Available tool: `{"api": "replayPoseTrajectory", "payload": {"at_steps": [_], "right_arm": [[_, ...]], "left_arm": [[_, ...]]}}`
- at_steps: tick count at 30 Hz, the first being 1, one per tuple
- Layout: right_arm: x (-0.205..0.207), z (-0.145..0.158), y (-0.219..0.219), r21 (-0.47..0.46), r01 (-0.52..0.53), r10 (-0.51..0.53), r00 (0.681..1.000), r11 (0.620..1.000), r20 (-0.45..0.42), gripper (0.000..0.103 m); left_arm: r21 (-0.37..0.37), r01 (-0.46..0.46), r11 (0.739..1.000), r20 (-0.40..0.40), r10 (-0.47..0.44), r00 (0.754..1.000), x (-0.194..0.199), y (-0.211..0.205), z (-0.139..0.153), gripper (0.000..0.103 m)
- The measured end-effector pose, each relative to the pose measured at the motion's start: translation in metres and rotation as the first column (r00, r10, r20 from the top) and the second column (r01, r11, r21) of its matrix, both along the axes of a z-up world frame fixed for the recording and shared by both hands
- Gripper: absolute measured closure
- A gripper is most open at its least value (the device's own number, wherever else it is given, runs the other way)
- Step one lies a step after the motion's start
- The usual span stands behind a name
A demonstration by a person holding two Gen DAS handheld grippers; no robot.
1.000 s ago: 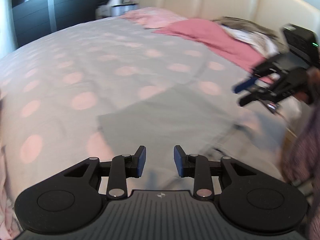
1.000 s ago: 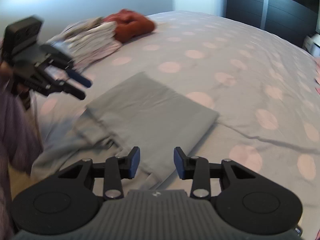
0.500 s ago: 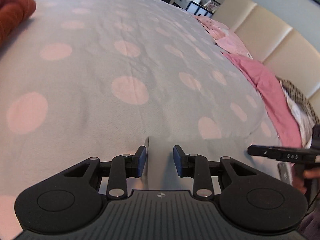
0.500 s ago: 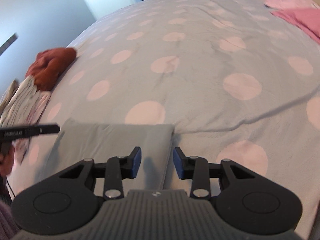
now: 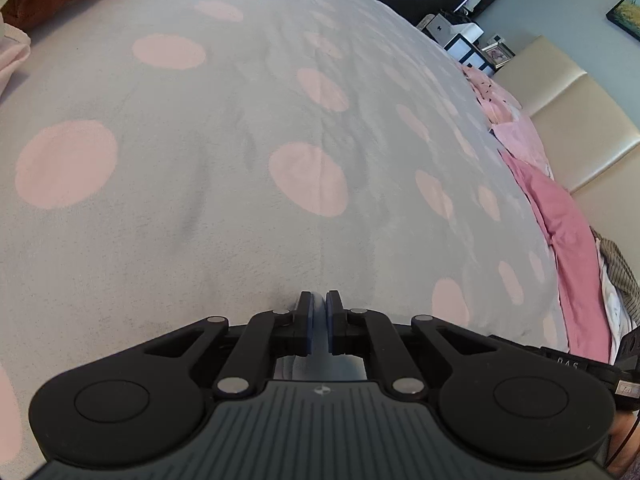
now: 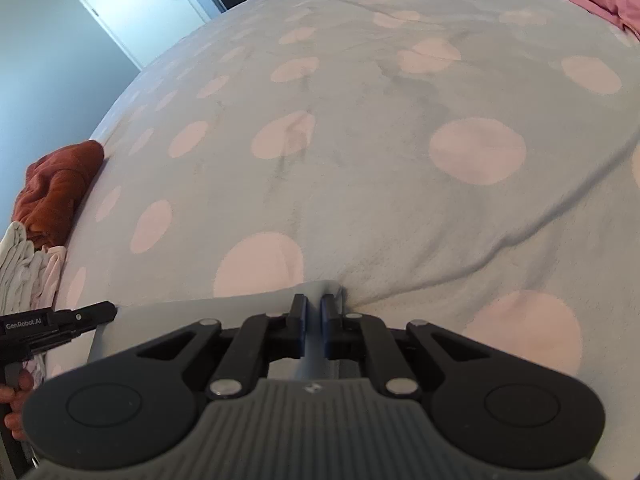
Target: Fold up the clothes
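Both tongs, left tongs [image 5: 319, 307] and right tongs [image 6: 311, 309], are closing, apparently pinching the folded grey cloth's [image 6: 208, 312] far corners; we lift evenly together, keeping that edge taut.

My left gripper [image 5: 319, 306] points steeply downward, its jaws pinched nearly together on a fold of grey cloth. My right gripper [image 6: 311, 309] points down likewise, jaws closing on the same cloth's corner.

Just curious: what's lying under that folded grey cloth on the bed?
The folded grey cloth rests on a grey bedspread with pink dots. What the spread looks like directly beneath is covered by the cloth.
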State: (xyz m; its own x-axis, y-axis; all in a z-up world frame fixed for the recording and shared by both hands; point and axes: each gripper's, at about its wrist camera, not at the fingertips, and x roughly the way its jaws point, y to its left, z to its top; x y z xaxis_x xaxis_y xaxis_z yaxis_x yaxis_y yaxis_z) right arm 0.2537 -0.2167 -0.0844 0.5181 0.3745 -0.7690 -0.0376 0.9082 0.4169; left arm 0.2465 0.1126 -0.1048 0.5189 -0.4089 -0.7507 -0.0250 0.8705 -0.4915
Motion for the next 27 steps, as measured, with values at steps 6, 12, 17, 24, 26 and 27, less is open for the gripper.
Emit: {"api": "replayPoseTrajectory", "payload": {"at_steps": [6,12,17,24,26,27], "right_arm": [[-0.005,0.005,-0.007,0.029,0.003,-0.003,1.0,1.0,-0.021,0.078],[-0.046,0.018,-0.013,-0.012,-0.068,0.067,0.997,0.998,-0.036,0.072],[-0.092,0.022,-0.022,0.001,-0.098,0.098,0.99,0.995,-0.104,0.072],[-0.135,0.014,-0.014,-0.011,-0.111,0.109,0.987,0.994,-0.115,0.087],[-0.136,0.011,-0.015,-0.004,-0.095,0.094,0.989,0.995,-0.118,0.088],[-0.135,0.011,-0.016,0.005,-0.085,0.085,0.989,0.996,-0.122,0.088]], "left_arm": [[0.025,0.021,0.999,0.005,-0.021,1.0,-0.014,0.001,0.015,0.086],[0.098,0.093,0.991,-0.002,-0.093,0.996,-0.058,0.002,0.032,0.084],[0.098,0.167,0.981,-0.015,-0.166,0.986,-0.098,-0.004,0.038,0.08],[0.134,0.104,0.986,-0.046,-0.098,0.994,-0.134,-0.009,0.03,0.092],[0.119,0.092,0.989,-0.04,-0.088,0.995,-0.134,-0.008,0.03,0.095],[0.106,0.087,0.991,-0.035,-0.084,0.996,-0.134,-0.007,0.031,0.096]]}}
